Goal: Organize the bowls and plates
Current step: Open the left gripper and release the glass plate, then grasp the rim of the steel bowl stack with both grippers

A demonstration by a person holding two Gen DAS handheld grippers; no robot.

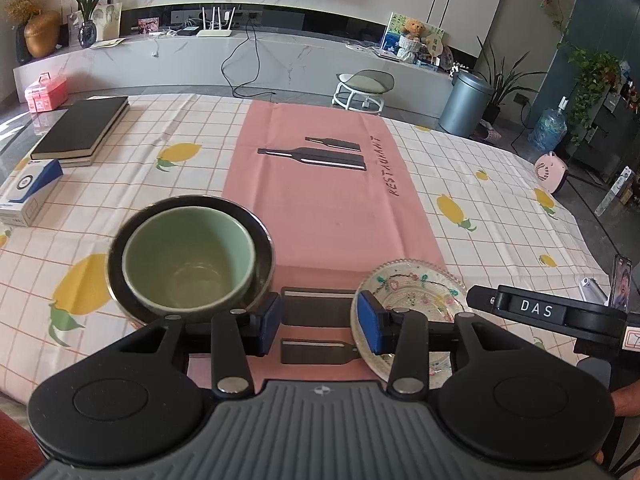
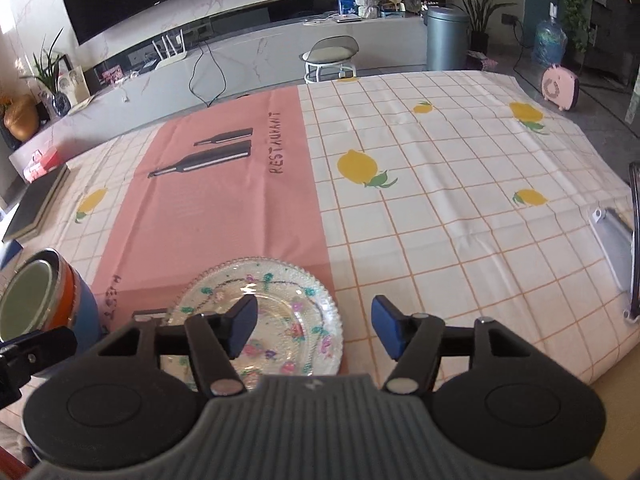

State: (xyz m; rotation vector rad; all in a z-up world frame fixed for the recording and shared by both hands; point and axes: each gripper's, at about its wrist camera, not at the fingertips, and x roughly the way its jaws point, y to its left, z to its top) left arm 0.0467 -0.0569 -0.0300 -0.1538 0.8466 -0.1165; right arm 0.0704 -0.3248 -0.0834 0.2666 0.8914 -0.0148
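- Both grippers, left gripper (image 1: pixel 319 322) and right gripper (image 2: pixel 314 330), hang spread, holding nothing.
- Glass plate (image 2: pixel 276 300) lies under the right gripper's left finger; stacked bowls (image 1: pixel 188 256) sit left of the left gripper.

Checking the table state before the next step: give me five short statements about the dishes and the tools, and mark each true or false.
1. The pale green ceramic bowl sits nested inside a dark-rimmed bowl. True.
2. The clear patterned glass plate lies partly on the pink placemat. True.
3. The left tool is clamped on the green bowl. False: its jaws stand open with nothing between them.
4. The right tool holds the glass plate. False: it is open, and the plate lies on the table.
5. The black books are stacked on the placemat. False: they lie on the checked tablecloth.
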